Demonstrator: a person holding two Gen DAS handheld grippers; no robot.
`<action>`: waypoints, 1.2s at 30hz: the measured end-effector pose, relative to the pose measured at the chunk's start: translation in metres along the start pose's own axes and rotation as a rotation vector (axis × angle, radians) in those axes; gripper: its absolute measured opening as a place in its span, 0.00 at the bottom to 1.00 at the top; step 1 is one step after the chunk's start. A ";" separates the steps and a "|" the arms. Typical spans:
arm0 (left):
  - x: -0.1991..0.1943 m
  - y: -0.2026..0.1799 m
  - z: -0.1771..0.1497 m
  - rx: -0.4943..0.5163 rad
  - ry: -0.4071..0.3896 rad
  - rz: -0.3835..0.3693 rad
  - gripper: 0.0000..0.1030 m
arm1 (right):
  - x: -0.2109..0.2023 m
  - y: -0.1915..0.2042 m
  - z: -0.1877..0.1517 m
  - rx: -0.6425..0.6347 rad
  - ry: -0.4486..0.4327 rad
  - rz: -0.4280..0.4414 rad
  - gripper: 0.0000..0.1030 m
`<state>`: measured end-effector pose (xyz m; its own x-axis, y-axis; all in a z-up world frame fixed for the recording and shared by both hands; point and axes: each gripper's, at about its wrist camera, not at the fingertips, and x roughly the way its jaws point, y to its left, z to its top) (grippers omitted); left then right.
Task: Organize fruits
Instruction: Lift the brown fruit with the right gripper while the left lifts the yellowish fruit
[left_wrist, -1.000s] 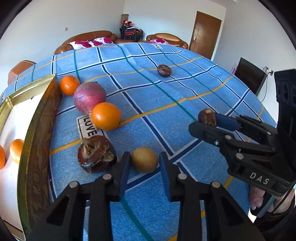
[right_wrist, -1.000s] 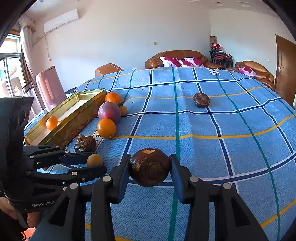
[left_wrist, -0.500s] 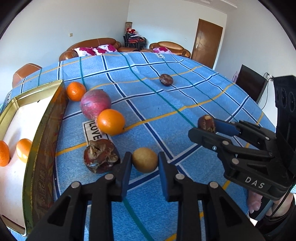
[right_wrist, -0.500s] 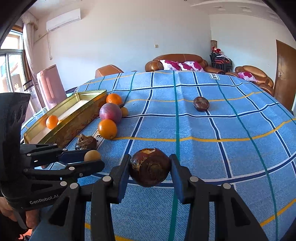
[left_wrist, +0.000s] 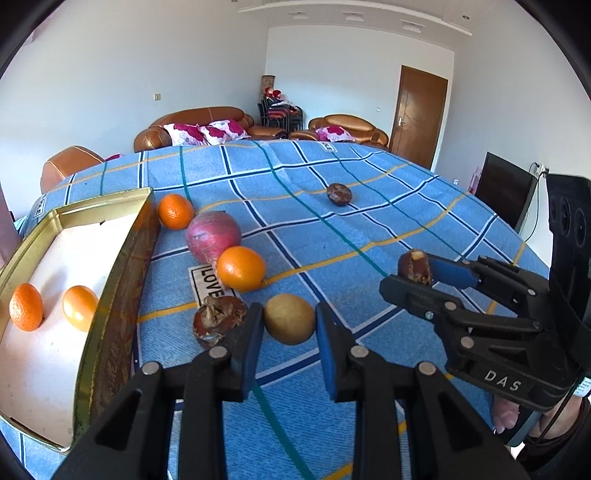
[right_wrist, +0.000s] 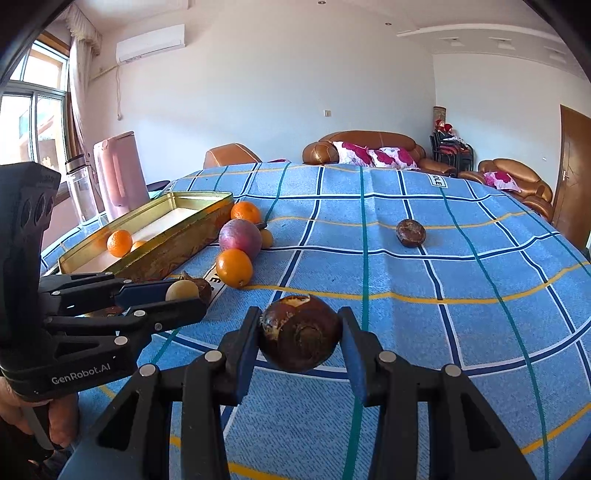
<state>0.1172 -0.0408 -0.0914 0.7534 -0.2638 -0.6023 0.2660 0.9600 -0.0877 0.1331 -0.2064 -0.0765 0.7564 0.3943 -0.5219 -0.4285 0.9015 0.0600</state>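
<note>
The left gripper (left_wrist: 290, 325) clamps a small yellow fruit (left_wrist: 289, 323); the right gripper (right_wrist: 299, 338) pinches a brown fruit (right_wrist: 300, 334). Just left, the gold tin (left_wrist: 110, 295) wall stands. Beyond, open blue cloth (right_wrist: 461, 295) reaches another brown fruit (right_wrist: 410, 232).

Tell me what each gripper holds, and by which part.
Left gripper holds the yellow fruit by its two sides. Right gripper holds the brown fruit by its two sides.

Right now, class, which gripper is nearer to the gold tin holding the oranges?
Left. The left gripper, shut on a yellow fruit, sits close beside the gold tin; the right gripper, gripping a brown fruit, is farther out across the blue cloth.
</note>
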 end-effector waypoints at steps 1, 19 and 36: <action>-0.002 0.000 0.000 0.002 -0.010 0.004 0.29 | -0.001 0.001 0.000 -0.006 -0.008 0.001 0.42; -0.024 -0.004 -0.005 0.009 -0.138 0.025 0.29 | -0.016 0.008 -0.003 -0.052 -0.095 -0.002 0.42; -0.037 -0.007 -0.009 0.024 -0.213 0.036 0.29 | -0.027 0.012 -0.007 -0.081 -0.167 -0.003 0.42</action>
<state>0.0822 -0.0369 -0.0761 0.8719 -0.2457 -0.4235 0.2487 0.9673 -0.0490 0.1045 -0.2076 -0.0672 0.8263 0.4222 -0.3728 -0.4597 0.8880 -0.0134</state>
